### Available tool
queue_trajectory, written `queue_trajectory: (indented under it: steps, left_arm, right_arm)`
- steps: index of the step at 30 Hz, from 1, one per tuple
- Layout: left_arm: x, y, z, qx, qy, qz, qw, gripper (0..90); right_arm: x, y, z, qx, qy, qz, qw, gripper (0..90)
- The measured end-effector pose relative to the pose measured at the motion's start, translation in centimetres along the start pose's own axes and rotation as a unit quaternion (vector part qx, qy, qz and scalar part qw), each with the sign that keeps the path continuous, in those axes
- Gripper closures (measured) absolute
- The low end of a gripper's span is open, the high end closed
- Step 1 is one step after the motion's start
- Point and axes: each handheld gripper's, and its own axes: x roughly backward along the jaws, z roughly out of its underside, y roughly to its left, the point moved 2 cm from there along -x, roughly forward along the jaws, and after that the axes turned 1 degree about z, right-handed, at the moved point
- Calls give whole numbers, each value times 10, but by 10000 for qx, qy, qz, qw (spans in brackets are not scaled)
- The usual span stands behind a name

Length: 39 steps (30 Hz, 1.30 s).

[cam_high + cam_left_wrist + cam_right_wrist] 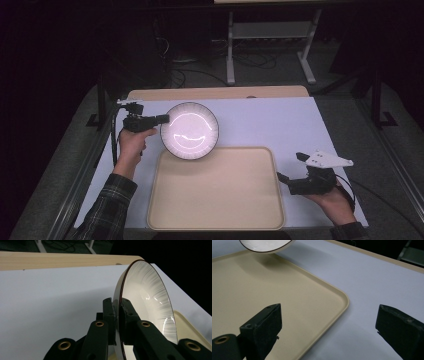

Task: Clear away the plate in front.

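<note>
High view: table [280,120] with a white top and a bare wooden strip along its far edge. Beige tray [216,190] with rounded corners lies on the near centre of the table; nothing lies on it.

White plate [189,130], dark-rimmed with fine radial lines, is held above the table at the tray's far-left corner, its near edge overlapping the tray rim as seen from above. In the left gripper view the plate [147,297] stands on edge, its concave face turned to that view's right.

Left gripper [161,119], at the plate's left edge, is clamped on the plate rim; left gripper view shows one jaw pressed to each face of the rim.

Right gripper [292,170] sits just right of the tray's right edge, over the white surface. Jaws wide apart, nothing between them; right gripper view shows the tray corner [337,297] between them.
</note>
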Motion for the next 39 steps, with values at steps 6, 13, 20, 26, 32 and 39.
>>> queue_trajectory:
  steps: [6,13,20,26,32,39]
  left_arm:
    - [3,-11,5,-205,84,110,9997,849]
    - [2,-24,13,-368,211,297,9987,849]
    - [-1,-35,22,-471,345,434,9974,850]
    - [-3,-42,35,-512,423,617,9959,849]
    - [-5,-49,47,-553,584,742,9940,850]
    - [-13,-54,60,-637,908,751,9910,848]
  right_arm:
    - [0,0,0,-4,0,3,10000,60]
    - [0,0,0,-5,10,7,10000,60]
    - [0,0,0,-7,12,12,10000,60]
    - [0,0,0,-3,15,18,10000,60]
    - [0,1,0,26,22,22,10000,60]
    - [1,2,1,38,34,34,10000,60]
